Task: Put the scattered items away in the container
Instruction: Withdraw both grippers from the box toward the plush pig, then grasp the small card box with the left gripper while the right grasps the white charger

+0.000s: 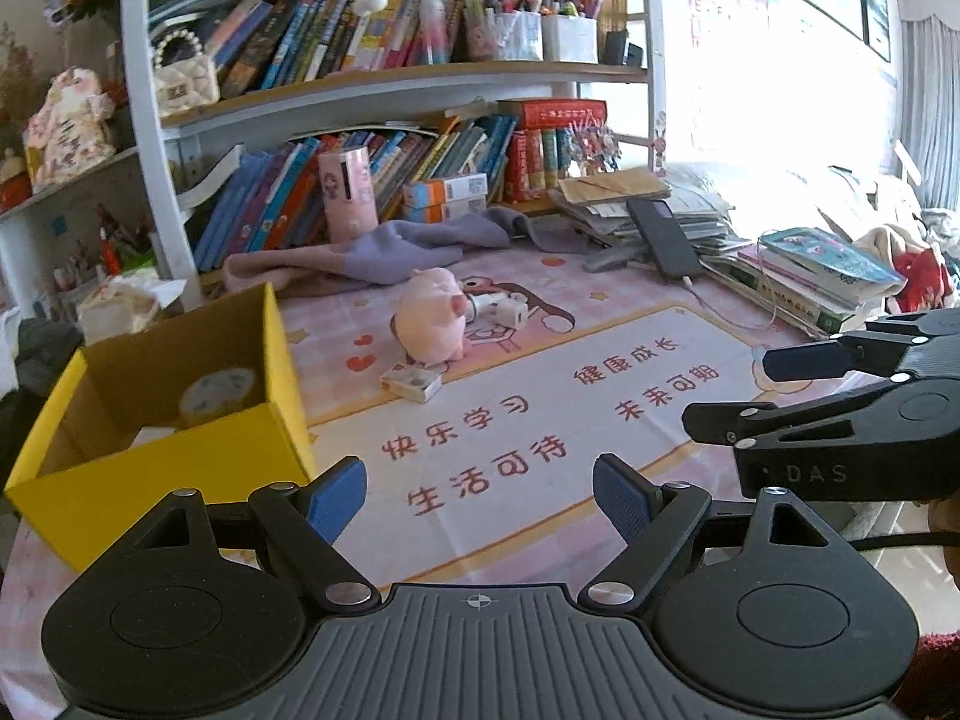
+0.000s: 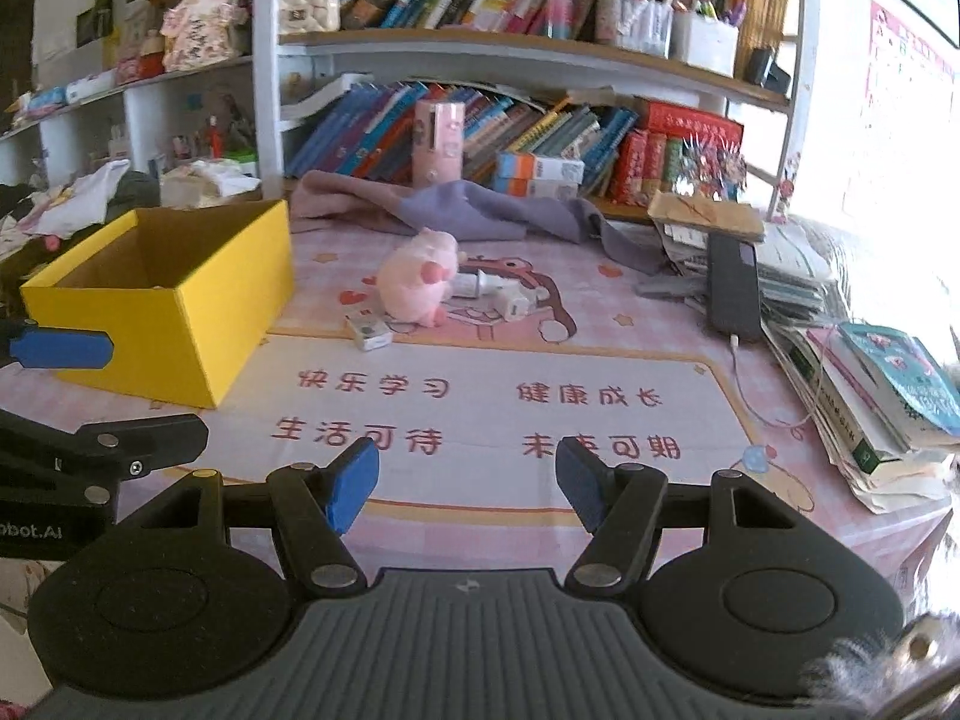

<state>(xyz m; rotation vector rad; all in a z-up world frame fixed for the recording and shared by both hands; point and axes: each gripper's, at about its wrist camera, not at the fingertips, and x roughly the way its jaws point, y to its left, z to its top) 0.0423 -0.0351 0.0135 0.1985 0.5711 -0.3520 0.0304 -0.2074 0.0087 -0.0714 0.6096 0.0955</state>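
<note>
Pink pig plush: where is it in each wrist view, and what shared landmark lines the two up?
Left wrist: pink pig plush just left of centre, right of the yellow box.
Right wrist: plush upper centre, right of the box.
Shared landmark: small white box just in front of the plush.

Desk (image 2: pixel 660 354) has a pink cartoon mat over it. Sitting on it: a yellow box (image 2: pixel 198 324) at the left, a pink plush pig (image 2: pixel 417 282) mid-desk, a small carton (image 2: pixel 369 330) just beside it, white plug bits (image 2: pixel 510 303), a purple cloth (image 2: pixel 480 210) at the back, and stacked books (image 2: pixel 870 408) on the right.
</note>
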